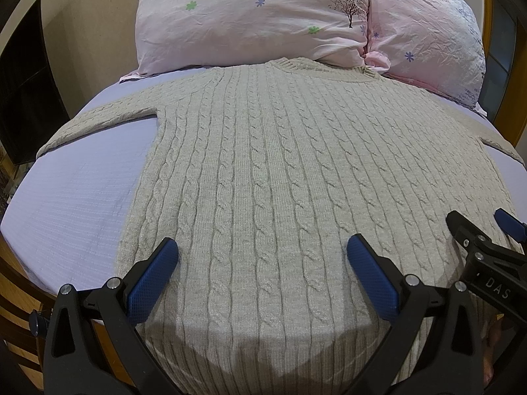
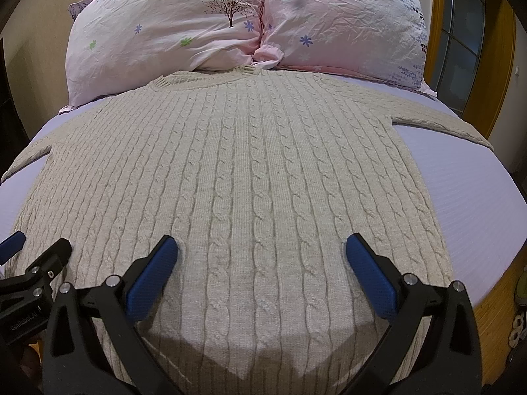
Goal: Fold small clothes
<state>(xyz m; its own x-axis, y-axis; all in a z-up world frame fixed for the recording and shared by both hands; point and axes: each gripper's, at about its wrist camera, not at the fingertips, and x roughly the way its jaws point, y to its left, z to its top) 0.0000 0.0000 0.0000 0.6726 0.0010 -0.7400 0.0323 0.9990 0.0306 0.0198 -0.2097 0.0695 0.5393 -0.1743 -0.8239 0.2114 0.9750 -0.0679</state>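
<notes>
A beige cable-knit sweater [image 1: 263, 164] lies spread flat across a bed covered in a pale lilac sheet [image 1: 75, 197], filling the centre of both wrist views. Its ribbed neckline sits at the top of the garment, touching the lower edge of the pillows, while its hem runs off toward the bottom of each frame beneath the grippers.

In the left wrist view, one sleeve [image 1: 98, 121] stretches out toward the left edge of the frame, lying flat on the sheet; in the right wrist view, the other sleeve [image 2: 441, 125] reaches toward the right edge.

Two pink pillows with printed flowers and a tree motif stand side by side along the top of the frame, the left pillow [image 1: 247, 16] pressed against the right pillow [image 1: 428, 29].

The left gripper [image 1: 263, 263] hovers over the lower part of the sweater near its left side, its jaws spread wide with nothing between them and blue pads [image 1: 154, 279] facing inward. The right gripper [image 2: 262, 263] hangs over the lower part of the sweater nearer its right side, jaws likewise wide apart and empty. Each tool shows at the lower edge of the other's view, the two sitting side by side above the hem.

A wooden bed frame [image 2: 494, 296] shows at the lower right of the right wrist view.
</notes>
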